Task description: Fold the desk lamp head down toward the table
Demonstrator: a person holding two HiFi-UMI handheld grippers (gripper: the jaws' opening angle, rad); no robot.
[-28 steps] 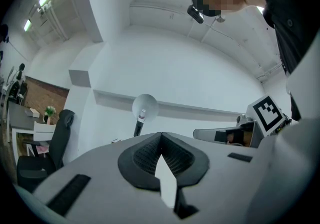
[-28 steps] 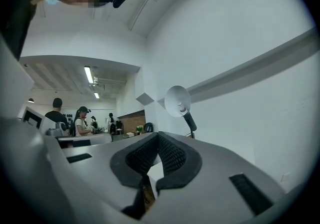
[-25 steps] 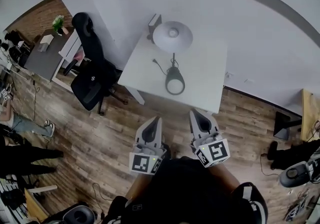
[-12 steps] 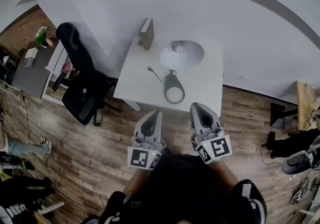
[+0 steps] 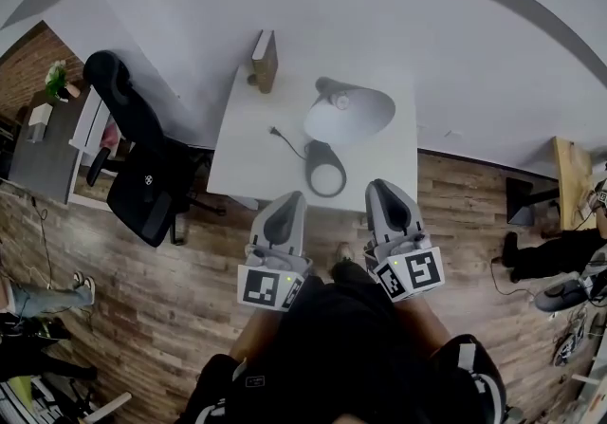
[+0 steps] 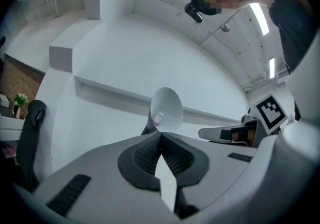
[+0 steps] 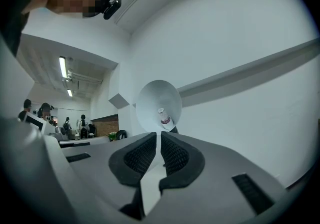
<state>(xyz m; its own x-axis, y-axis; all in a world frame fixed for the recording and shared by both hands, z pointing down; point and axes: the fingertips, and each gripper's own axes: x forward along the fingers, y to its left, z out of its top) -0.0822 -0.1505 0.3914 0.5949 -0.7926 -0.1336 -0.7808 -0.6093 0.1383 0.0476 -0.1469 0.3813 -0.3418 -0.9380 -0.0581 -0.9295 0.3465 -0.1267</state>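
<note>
**Both grippers empty, lamp head up**

Nearest to me, my left gripper (image 5: 288, 200) has its jaws pressed together, pads meeting at the tip with nothing between them (its own view (image 6: 160, 134) shows this plainly). My right gripper (image 5: 383, 188) sits beside it, and its jaws are opening: a thin slit shows between the pads (image 7: 159, 137), and nothing is in that slit. Both grippers point roughly level toward the table (image 5: 248, 161). They hang over the wood floor (image 5: 180, 289) just short of its near edge and touch nothing.

On the white table, near the front edge and between the lines of my two grippers, stands the lamp's dark ring base (image 5: 325, 169). The lamp head (image 5: 350, 116), a white cone shade, sits above and just behind the base. It is tilted so that its open face looks toward me. Each gripper view looks straight into the shade (image 6: 166, 109) (image 7: 158, 105), with the bulb (image 7: 164, 117) visible inside. A cord (image 5: 286, 140) with a plug lies on the table left of the base.

At the table's far left corner stands a small wooden box (image 5: 264, 60), close to the white wall (image 5: 446, 43). A black office chair (image 5: 140, 161) stands left of the table. Far off in the right gripper view, a few people (image 7: 45, 113) stand in the room.
</note>
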